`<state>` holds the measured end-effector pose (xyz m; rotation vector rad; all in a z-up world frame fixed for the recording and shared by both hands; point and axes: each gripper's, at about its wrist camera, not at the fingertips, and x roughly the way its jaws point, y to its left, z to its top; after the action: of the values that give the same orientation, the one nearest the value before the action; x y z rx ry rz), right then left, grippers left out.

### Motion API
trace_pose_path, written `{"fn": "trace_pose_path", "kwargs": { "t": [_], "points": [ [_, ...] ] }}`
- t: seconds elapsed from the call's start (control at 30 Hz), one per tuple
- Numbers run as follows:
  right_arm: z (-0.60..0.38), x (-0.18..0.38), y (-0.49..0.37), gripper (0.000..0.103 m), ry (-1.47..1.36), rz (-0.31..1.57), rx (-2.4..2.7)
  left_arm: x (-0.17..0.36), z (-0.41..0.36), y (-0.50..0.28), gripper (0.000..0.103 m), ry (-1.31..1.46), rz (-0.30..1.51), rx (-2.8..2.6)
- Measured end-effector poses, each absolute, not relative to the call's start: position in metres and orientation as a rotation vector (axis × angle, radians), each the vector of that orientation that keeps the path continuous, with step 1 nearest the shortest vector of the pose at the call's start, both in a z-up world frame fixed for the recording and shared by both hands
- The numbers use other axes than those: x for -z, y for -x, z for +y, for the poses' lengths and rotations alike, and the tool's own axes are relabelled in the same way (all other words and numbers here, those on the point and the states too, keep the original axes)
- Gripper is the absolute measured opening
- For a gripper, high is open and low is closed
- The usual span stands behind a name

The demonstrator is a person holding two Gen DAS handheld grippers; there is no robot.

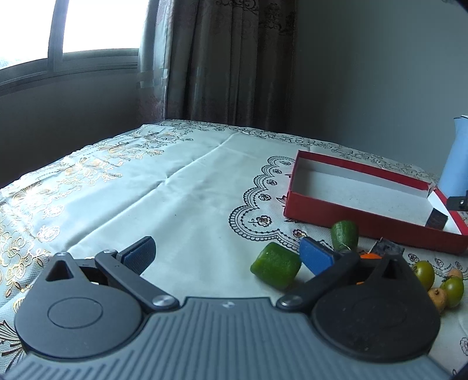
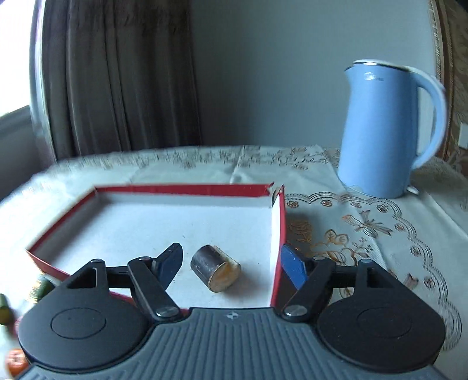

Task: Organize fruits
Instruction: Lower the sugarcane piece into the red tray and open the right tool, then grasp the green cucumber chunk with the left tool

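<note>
Room: window (image 1: 87, 26) at far left, dark patterned curtain (image 1: 231, 58) beside it, plain grey wall to the right.
Tablecloth: pale, embroidered with gold flowers toward the left edge and dark scalloped lace toward the right; covers the whole tabletop (image 1: 163, 190).
Left gripper (image 1: 231, 257): released, jaws spread wide, nothing between the blue pads; hovers low over the near part of the tabletop.
Green chunk (image 1: 276, 264): cut cylinder lying on the cloth, just beside the inner face of the left gripper's right-hand finger; touching or not, cannot tell.
Green oval fruit (image 1: 345, 235): upright just behind that finger, near the box's near wall.
Small fruits (image 1: 438, 283): green round ones and tan ones clustered near the right edge of the left wrist view, partly hidden by the gripper body.
Red box (image 2: 187, 188): shallow, white inside, open-topped, toward the right half of the tabletop; far right corner split.
Dark cylinder (image 2: 215, 270): lying on its side on the box floor near the near right corner, orange-brown cut end facing the camera.
Right gripper (image 2: 234, 264): let go, jaws apart; left finger over the box floor, right finger outside the right wall; cylinder between them, pads clear of it.
Blue kettle (image 2: 386, 128): upright toward the far right corner of the tabletop, handle to the right, well apart from the box.
</note>
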<state>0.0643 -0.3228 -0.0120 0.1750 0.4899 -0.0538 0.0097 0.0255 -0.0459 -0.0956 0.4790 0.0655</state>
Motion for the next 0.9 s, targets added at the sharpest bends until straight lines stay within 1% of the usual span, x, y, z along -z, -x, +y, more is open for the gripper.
{"fn": "trace_pose_path", "kwargs": {
  "t": [0.07, 0.2, 0.37, 0.43, 0.5, 0.53, 0.63, 0.67, 0.7, 0.8, 0.9],
  "points": [
    [-0.330, 0.008, -0.034, 0.082, -0.210, 0.444, 0.044, 0.044, 0.030, -0.002, 0.103, 0.089, 0.470, -0.013],
    [-0.345, 0.021, 0.012, 0.083, -0.213, 0.362, 0.096, 0.040, 0.031, 0.014, 0.103, -0.063, 0.411, -0.033],
    [-0.373, 0.036, 0.013, 0.083, -0.347, 0.334, 0.135, 0.031, 0.030, 0.018, 0.103, -0.149, 0.326, 0.000],
    [-0.379, 0.039, 0.010, 0.083, -0.375, 0.337, 0.130, 0.031, 0.027, 0.018, 0.101, -0.164, 0.317, 0.065],
    [-0.381, 0.041, 0.009, 0.083, -0.393, 0.338, 0.116, 0.034, 0.021, 0.013, 0.084, -0.177, 0.346, 0.114],
    [-0.382, 0.042, 0.009, 0.083, -0.403, 0.341, 0.115, 0.037, 0.018, 0.009, 0.081, -0.176, 0.369, 0.134],
    [-0.389, 0.045, 0.008, 0.083, -0.441, 0.352, 0.112, 0.046, 0.013, -0.001, 0.069, -0.158, 0.432, 0.169],
    [-0.390, 0.046, 0.009, 0.083, -0.449, 0.353, 0.112, 0.048, 0.013, -0.006, 0.057, -0.157, 0.456, 0.180],
    [-0.390, 0.047, 0.009, 0.083, -0.456, 0.353, 0.111, 0.049, 0.014, -0.009, 0.050, -0.145, 0.466, 0.193],
    [-0.390, 0.047, 0.009, 0.083, -0.458, 0.357, 0.107, 0.052, 0.014, -0.017, 0.049, -0.131, 0.513, 0.211],
    [-0.390, 0.048, 0.010, 0.083, -0.457, 0.357, 0.106, 0.055, 0.013, -0.023, 0.041, -0.124, 0.552, 0.232]
  ]
}}
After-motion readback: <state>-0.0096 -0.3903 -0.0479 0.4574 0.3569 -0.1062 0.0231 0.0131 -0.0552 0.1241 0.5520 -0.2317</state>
